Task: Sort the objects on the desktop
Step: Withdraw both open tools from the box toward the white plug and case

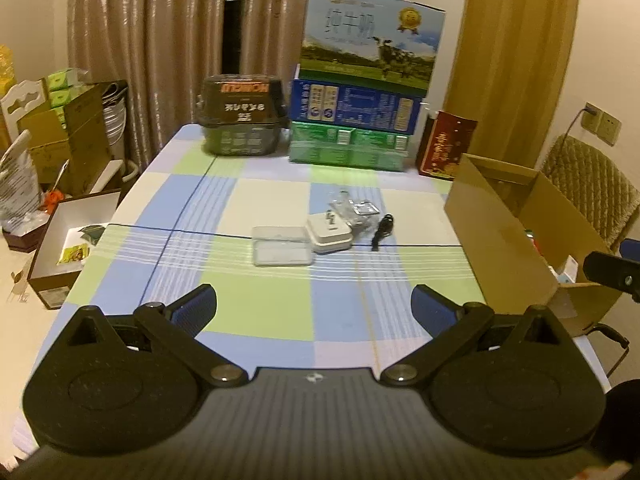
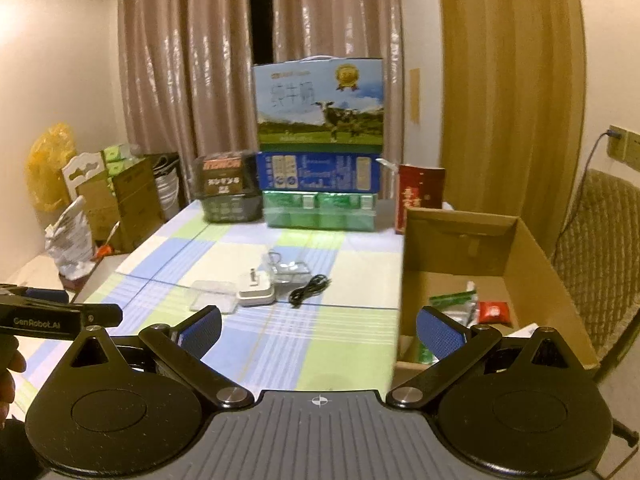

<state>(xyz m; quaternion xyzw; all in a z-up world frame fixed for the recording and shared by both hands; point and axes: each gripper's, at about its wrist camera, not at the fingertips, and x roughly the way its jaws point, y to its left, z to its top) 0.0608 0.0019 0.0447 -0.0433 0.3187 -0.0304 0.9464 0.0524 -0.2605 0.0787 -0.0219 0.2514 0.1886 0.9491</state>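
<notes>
While both claws gape, black cable [image 2: 310,289] lies diagonally.

On the checked tablecloth lie one clear rectangular plastic case [image 1: 281,246], one white square charger [image 1: 329,234], one crumpled clear plastic bag [image 1: 352,209], and one coiled black cable [image 1: 382,230], beside one open brown cardboard box [image 1: 504,236].
</notes>
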